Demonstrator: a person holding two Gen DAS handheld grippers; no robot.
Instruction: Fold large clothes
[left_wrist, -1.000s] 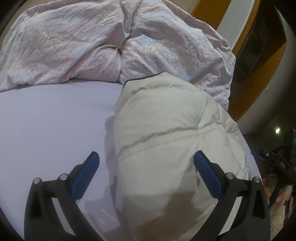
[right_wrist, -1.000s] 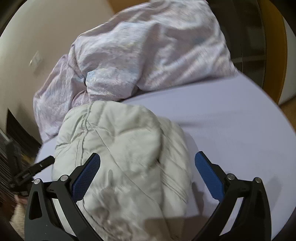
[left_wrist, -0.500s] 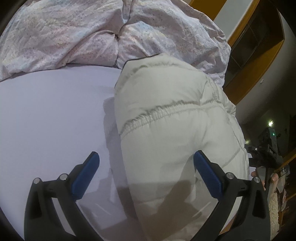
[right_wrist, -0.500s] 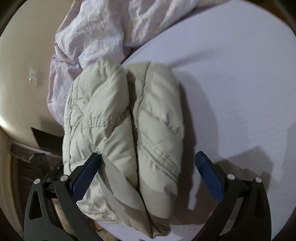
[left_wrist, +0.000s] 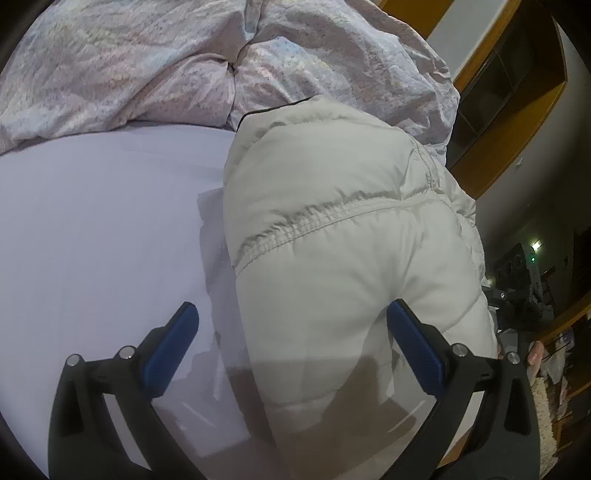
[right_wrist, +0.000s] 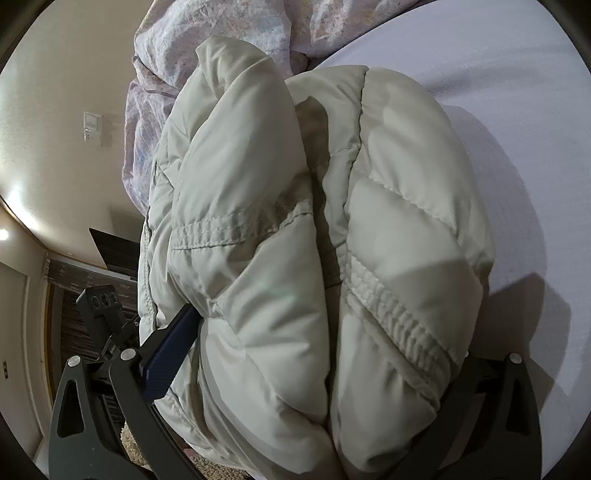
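Observation:
A cream quilted puffer jacket (left_wrist: 332, 236) lies bundled on the lavender bed sheet (left_wrist: 103, 221), near the bed's right edge. My left gripper (left_wrist: 291, 306) hovers open above it, left fingertip over the sheet and right fingertip over the jacket. In the right wrist view the jacket (right_wrist: 295, 221) shows as two padded rolls side by side with a dark crease between them. My right gripper (right_wrist: 293, 310) is open and straddles the near end of the bundle. Its left pad (right_wrist: 170, 350) touches the jacket's side, and the jacket hides its right finger.
A crumpled pale floral duvet (left_wrist: 184, 62) is heaped along the back of the bed. Wooden shelving (left_wrist: 517, 92) stands past the bed's right edge. A hand (left_wrist: 535, 356) shows there. Beige wall with a switch (right_wrist: 92, 125) and a shaggy rug (right_wrist: 133, 443) lie beyond the jacket.
My right gripper has swung down and in onto the jacket, which now fills the space between its fingers. The left gripper has crept slightly closer over the jacket's edge.

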